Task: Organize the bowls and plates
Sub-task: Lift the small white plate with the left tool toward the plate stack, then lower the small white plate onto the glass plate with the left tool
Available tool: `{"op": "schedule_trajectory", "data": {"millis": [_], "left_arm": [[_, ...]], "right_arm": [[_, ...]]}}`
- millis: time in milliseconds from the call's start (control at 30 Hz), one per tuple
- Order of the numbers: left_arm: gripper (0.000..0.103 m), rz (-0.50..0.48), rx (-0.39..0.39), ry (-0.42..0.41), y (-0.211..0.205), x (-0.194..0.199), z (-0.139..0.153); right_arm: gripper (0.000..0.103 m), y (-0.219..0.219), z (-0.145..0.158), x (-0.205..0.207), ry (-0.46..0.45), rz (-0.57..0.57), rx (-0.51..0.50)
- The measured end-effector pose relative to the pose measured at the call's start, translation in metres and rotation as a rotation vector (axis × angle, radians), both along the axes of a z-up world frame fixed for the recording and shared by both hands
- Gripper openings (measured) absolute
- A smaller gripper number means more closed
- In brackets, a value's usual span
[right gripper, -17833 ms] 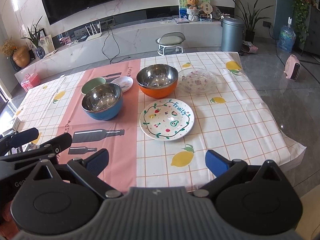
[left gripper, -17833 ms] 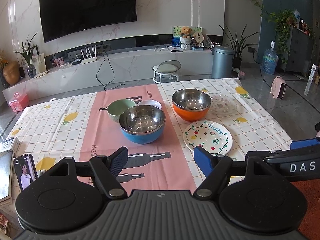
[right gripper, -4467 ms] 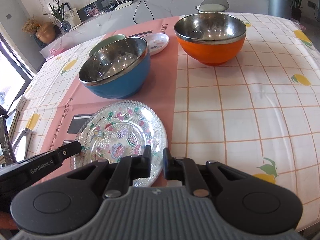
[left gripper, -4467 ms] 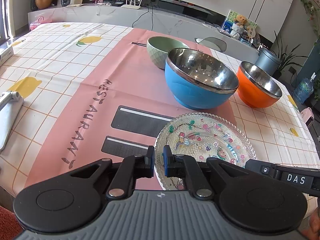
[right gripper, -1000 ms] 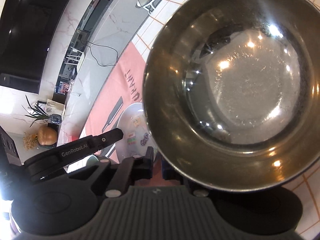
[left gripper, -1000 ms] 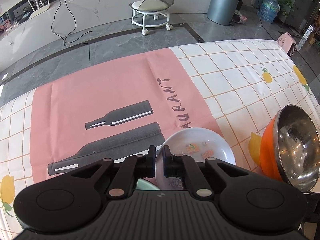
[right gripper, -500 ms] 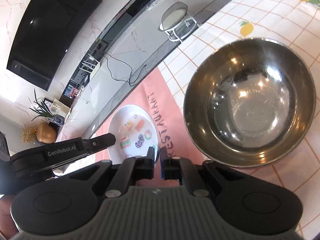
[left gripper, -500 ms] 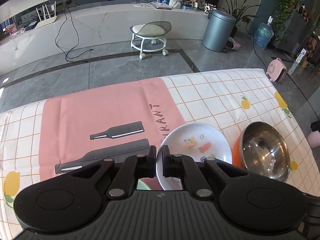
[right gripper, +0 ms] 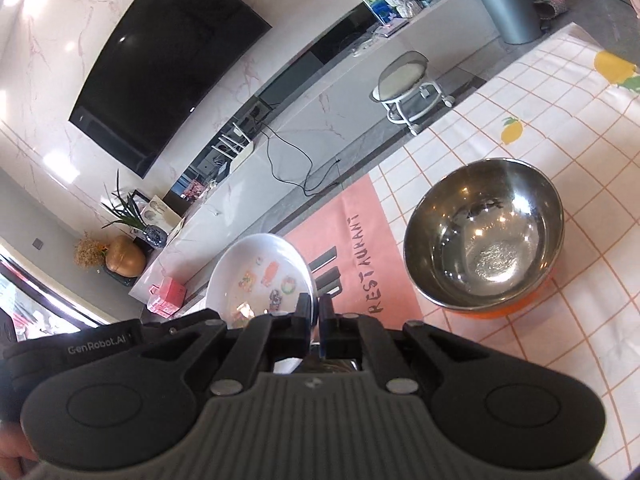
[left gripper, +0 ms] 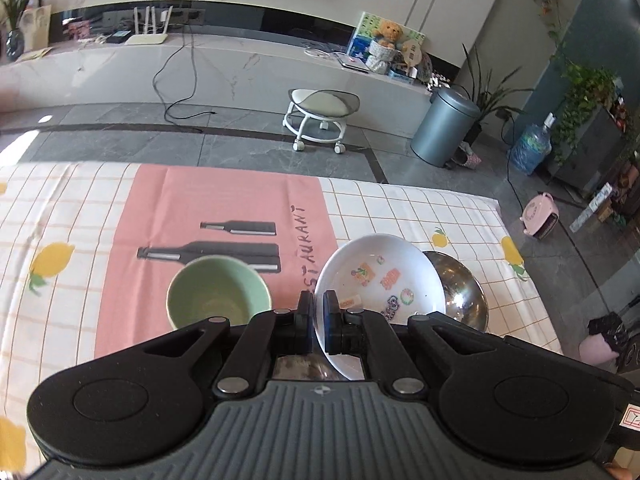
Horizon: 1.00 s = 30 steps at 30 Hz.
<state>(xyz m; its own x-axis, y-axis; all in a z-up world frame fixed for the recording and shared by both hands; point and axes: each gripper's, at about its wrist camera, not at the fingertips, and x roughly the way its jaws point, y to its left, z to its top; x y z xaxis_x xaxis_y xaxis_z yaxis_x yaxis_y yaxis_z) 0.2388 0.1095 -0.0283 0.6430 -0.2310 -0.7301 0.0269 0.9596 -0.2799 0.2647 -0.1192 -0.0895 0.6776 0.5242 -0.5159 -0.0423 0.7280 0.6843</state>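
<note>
My left gripper point(left gripper: 318, 312) is shut on the near rim of a small white plate point(left gripper: 380, 276) with coloured pictures and holds it tilted above the table. The same white plate point(right gripper: 260, 276) shows in the right wrist view, raised at lower left. My right gripper point(right gripper: 314, 316) is shut on that plate's right rim. A green bowl point(left gripper: 218, 294) stands on the pink runner left of the plate. The orange bowl with a steel inside point(right gripper: 484, 236) stands on the table to the right; it is partly hidden behind the plate in the left wrist view point(left gripper: 464, 296).
The checked tablecloth point(left gripper: 440, 212) with lemons and a pink runner point(left gripper: 224, 200) covers the table; its far edge is close ahead. Beyond it are a grey floor, a wheeled stool point(left gripper: 322, 110) and a grey bin point(left gripper: 444, 128).
Both grippers have risen and pulled back with the white plate. The green bowl has come into the left wrist view. The orange bowl has receded in the right wrist view.
</note>
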Motion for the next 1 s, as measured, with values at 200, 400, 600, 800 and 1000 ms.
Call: {"op": "schedule_trajectory", "data": {"millis": [200,400,600,800,1000], "left_arm": [[0.005,0.099,-0.135,0.029,0.003,-0.063,-0.014],[0.005,0.124,-0.182,0.101,-0.001,-0.103,-0.044],[0.005,0.119,-0.211,0.172,-0.003,-0.126,-0.079],[0.005,0.118,-0.227,0.218,-0.006,-0.138,-0.106],[0.005,0.114,-0.209,0.212,-0.008,-0.143,-0.114]], "right_arm": [[0.001,-0.017,-0.002,-0.059,-0.026,0.052,0.016],[0.002,-0.034,-0.022,-0.110,0.044,0.055,0.014],[0.005,-0.040,-0.038,-0.138,0.075,0.076,-0.038],[0.006,-0.039,-0.056,-0.144,0.140,0.083,-0.085],[0.006,-0.030,-0.064,-0.143,0.151,0.096,-0.142]]}}
